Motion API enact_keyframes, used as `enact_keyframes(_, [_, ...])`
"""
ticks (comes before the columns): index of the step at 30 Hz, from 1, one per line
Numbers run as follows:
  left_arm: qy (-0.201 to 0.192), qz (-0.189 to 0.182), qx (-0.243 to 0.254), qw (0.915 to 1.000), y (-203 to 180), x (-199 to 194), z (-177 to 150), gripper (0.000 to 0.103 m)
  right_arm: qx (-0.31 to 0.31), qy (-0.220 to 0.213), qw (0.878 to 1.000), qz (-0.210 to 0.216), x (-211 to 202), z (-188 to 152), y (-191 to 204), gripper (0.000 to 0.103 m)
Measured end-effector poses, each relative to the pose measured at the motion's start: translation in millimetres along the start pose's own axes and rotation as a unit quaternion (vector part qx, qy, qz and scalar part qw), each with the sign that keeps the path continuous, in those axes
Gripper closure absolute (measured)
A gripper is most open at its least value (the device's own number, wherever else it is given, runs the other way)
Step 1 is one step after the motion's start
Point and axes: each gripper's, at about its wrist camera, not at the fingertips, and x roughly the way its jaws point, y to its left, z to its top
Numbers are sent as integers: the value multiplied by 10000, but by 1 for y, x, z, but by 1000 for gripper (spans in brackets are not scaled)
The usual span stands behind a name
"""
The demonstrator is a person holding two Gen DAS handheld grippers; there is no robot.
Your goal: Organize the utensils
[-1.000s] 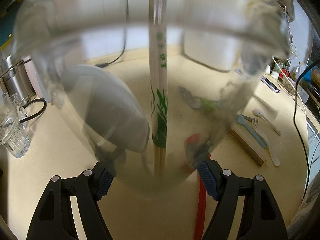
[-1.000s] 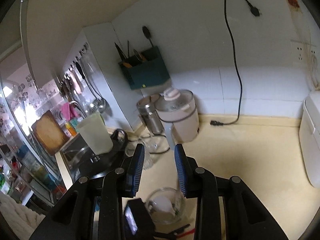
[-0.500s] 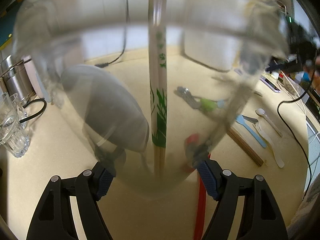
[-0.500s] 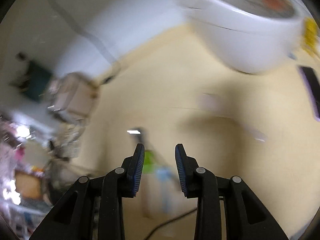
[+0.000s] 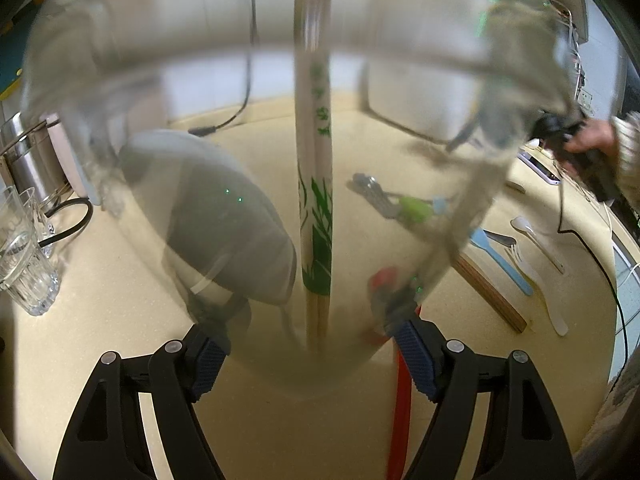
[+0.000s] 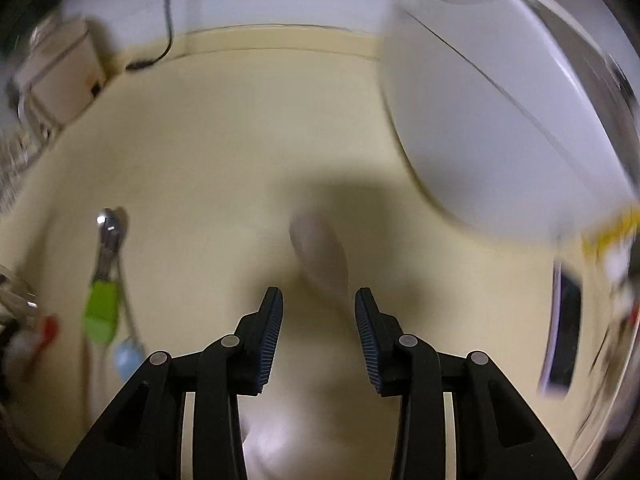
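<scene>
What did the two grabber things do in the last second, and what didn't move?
The right hand-held gripper swung from facing the wall down toward the counter, over a pale blurred utensil; its jaws have just been opening, nothing gripped. The left hand-held gripper stayed put around the clear glass holding chopsticks, jaws easing wider. The counter utensils stayed.

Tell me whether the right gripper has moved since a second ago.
Yes. The right gripper has swung from facing the wall down toward the cream countertop, right of the green-handled utensil; its jaws have just been opening, empty.
</scene>
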Motion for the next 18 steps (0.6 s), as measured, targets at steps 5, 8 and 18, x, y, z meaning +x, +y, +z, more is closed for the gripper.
enact_keyframes(5, [0, 1, 3, 10000, 0, 0, 0, 24, -344, 303, 9985, 298, 23, 22, -4, 65])
enact_keyframes(8, [1, 27, -1, 10000, -1, 0, 0, 24, -401, 546, 9955, 663, 31, 24, -6, 65])
enact_keyframes(18, [0, 48, -31, 10000, -3, -1, 1, 24, -174, 343, 9936, 1067, 14, 13, -23, 65])
